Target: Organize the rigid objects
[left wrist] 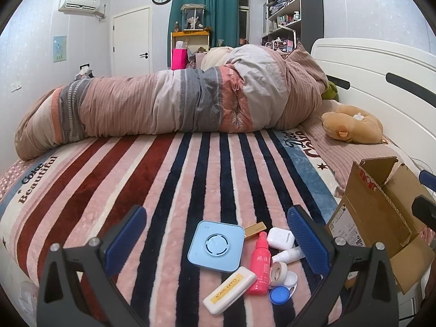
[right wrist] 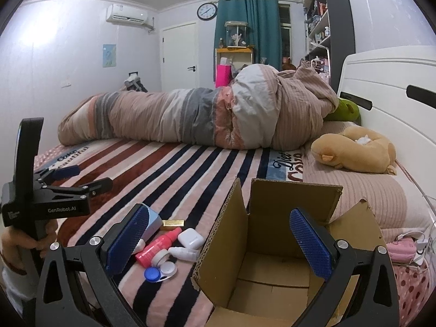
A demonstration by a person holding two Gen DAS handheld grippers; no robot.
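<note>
Small rigid items lie in a cluster on the striped blanket: a light blue square device point(left wrist: 216, 246), a white KATO-KATO case point(left wrist: 230, 289), a pink bottle point(left wrist: 261, 264), a white earbud case point(left wrist: 280, 238), a gold bar point(left wrist: 254, 228), a small white bottle point(left wrist: 288, 254), a tape roll point(left wrist: 279, 271) and a contact lens case point(left wrist: 283, 288). My left gripper point(left wrist: 216, 242) is open above the cluster, empty. An open cardboard box point(right wrist: 272, 245) stands right of the items. My right gripper point(right wrist: 219, 242) is open over the box, empty. The left gripper also shows in the right wrist view point(right wrist: 76, 179).
A rolled striped duvet point(left wrist: 174, 103) lies across the back of the bed. A brown plush toy point(left wrist: 351, 125) rests by the white headboard point(left wrist: 381, 81). A green plush point(right wrist: 346, 110) sits behind it. Cables and a pink item point(right wrist: 403, 246) lie beyond the box.
</note>
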